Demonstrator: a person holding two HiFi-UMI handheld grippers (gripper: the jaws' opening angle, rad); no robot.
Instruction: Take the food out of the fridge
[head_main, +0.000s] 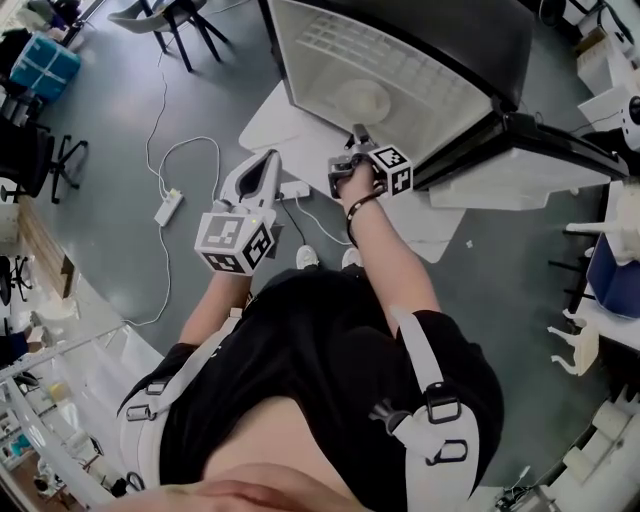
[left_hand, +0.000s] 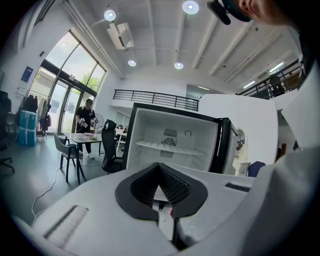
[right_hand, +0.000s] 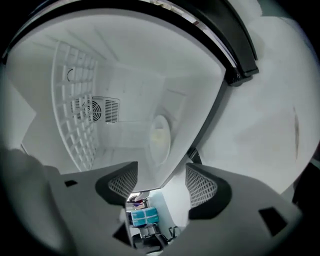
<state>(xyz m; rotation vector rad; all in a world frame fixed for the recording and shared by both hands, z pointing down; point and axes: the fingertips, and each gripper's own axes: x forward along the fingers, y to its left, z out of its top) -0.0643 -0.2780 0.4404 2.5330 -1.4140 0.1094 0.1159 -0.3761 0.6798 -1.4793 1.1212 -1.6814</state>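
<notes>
The fridge (head_main: 400, 70) stands open in front of me, white inside, with a wire shelf (head_main: 350, 45). On its floor lies a round pale plate (head_main: 360, 100), seen side-on as a disc (right_hand: 160, 137) in the right gripper view; I cannot tell what is on it. My right gripper (head_main: 355, 142) is at the fridge's lower front edge, rolled over, and its jaws (right_hand: 162, 182) stand open with nothing held; the plate lies a short way beyond them. My left gripper (head_main: 270, 160) hangs back to the left, shut and empty (left_hand: 161, 172), pointing at the fridge (left_hand: 170, 142).
The fridge door (head_main: 520, 165) is swung open to the right. A cable and power strip (head_main: 168, 208) lie on the grey floor at the left. Chairs (head_main: 180, 25) stand farther off, and a person (left_hand: 85, 122) stands by a table (left_hand: 82, 137) in the background.
</notes>
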